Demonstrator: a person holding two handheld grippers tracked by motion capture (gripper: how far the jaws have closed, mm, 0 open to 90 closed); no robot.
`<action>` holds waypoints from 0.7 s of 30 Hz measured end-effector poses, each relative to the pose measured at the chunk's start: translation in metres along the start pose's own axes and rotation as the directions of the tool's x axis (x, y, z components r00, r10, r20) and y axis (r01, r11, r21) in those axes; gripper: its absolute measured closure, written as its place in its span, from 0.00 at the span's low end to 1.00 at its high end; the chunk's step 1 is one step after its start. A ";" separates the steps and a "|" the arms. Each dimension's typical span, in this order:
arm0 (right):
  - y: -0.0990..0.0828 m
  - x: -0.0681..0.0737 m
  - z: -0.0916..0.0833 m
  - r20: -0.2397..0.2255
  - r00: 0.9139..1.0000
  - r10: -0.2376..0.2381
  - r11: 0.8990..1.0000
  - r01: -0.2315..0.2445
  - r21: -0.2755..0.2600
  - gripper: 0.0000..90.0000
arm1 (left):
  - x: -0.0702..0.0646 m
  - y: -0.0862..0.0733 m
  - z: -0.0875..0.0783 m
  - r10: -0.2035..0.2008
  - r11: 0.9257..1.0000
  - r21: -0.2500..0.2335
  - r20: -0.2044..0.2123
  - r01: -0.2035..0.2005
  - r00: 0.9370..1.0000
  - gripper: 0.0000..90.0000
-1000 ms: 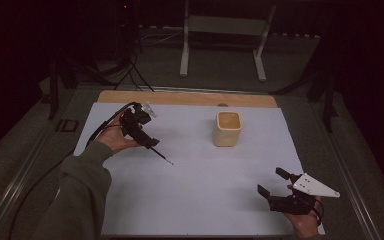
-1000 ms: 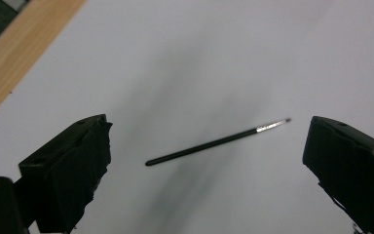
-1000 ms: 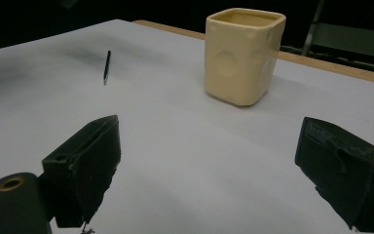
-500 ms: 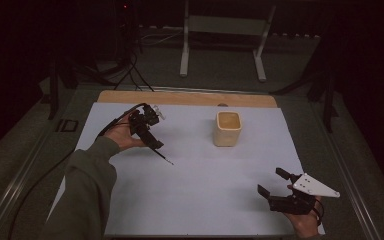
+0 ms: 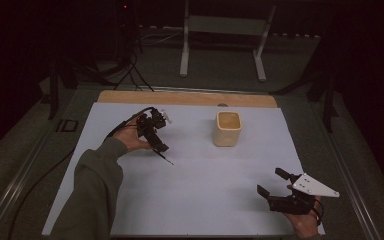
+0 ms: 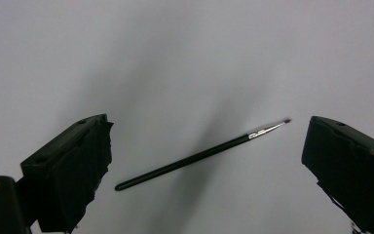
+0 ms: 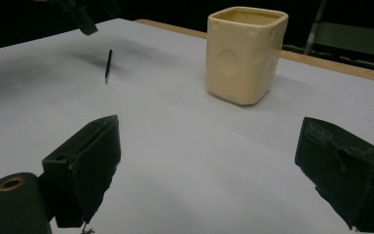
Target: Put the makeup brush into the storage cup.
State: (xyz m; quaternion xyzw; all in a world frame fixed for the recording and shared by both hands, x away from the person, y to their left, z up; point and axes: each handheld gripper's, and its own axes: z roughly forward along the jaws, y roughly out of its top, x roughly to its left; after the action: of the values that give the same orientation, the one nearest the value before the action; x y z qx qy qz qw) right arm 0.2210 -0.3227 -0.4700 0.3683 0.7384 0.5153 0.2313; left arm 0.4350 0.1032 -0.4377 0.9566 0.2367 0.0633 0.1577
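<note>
Left gripper (image 6: 202,161) jaws wide, nothing held. Thin black brush (image 6: 202,155) lies flat on the white worktop (image 6: 185,58) in the gap between them, tip toward the right-hand jaw in the left gripper view, touching neither. Right gripper (image 7: 209,170) jaws wide too, empty, low over the worktop near its front right corner. Cream square cup (image 7: 245,53) stands upright ahead of those jaws, well apart; brush farther off to its left.
</note>
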 end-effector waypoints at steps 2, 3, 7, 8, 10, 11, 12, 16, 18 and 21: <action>0.000 0.000 0.000 0.000 1.000 -0.001 1.000 0.001 -0.001 0.10 | 0.000 0.001 0.007 -0.002 1.000 0.012 0.011 0.002 1.000 0.06; 0.000 0.000 0.000 -0.001 1.000 0.000 1.000 0.000 -0.001 0.10 | 0.000 0.001 0.009 0.002 1.000 0.019 0.009 -0.003 1.000 0.06; 0.000 0.000 0.000 -0.001 1.000 0.000 1.000 0.000 -0.001 0.10 | 0.001 0.002 0.017 0.009 0.999 0.038 0.018 -0.010 1.000 0.06; 0.000 0.000 0.000 -0.002 1.000 -0.001 1.000 0.001 -0.001 0.10 | 0.001 0.001 0.019 0.007 0.999 0.042 0.020 -0.008 1.000 0.06; 0.000 0.000 0.000 -0.002 1.000 0.000 1.000 0.000 0.000 0.10 | 0.000 0.001 0.025 0.005 0.998 0.057 0.029 -0.007 1.000 0.06; 0.000 0.000 0.000 -0.002 1.000 0.000 1.000 0.000 0.000 0.10 | 0.000 0.001 0.027 0.006 0.998 0.065 0.032 -0.008 0.999 0.06; 0.000 0.000 0.000 -0.002 1.000 0.000 1.000 0.000 0.000 0.10 | -0.001 0.001 0.030 0.005 0.997 0.074 0.036 -0.007 0.999 0.06; 0.000 0.000 -0.001 -0.002 1.000 0.003 1.000 -0.003 0.000 0.10 | 0.000 0.000 0.039 0.000 0.995 0.104 0.050 -0.005 0.999 0.05; 0.000 0.000 -0.001 -0.003 1.000 0.004 1.000 -0.004 0.001 0.10 | -0.001 0.000 0.044 0.012 0.993 0.117 0.057 -0.018 0.998 0.05; 0.000 0.000 0.000 -0.004 1.000 0.004 1.000 -0.004 0.002 0.10 | -0.003 0.000 0.049 0.022 0.990 0.137 0.055 -0.029 0.998 0.06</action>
State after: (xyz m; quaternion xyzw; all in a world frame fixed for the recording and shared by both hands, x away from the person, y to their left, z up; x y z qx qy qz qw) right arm 0.2209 -0.3234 -0.4703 0.3688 0.7387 0.5159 0.2284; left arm 0.4421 0.0889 -0.4837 0.9695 0.2239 0.0234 0.0966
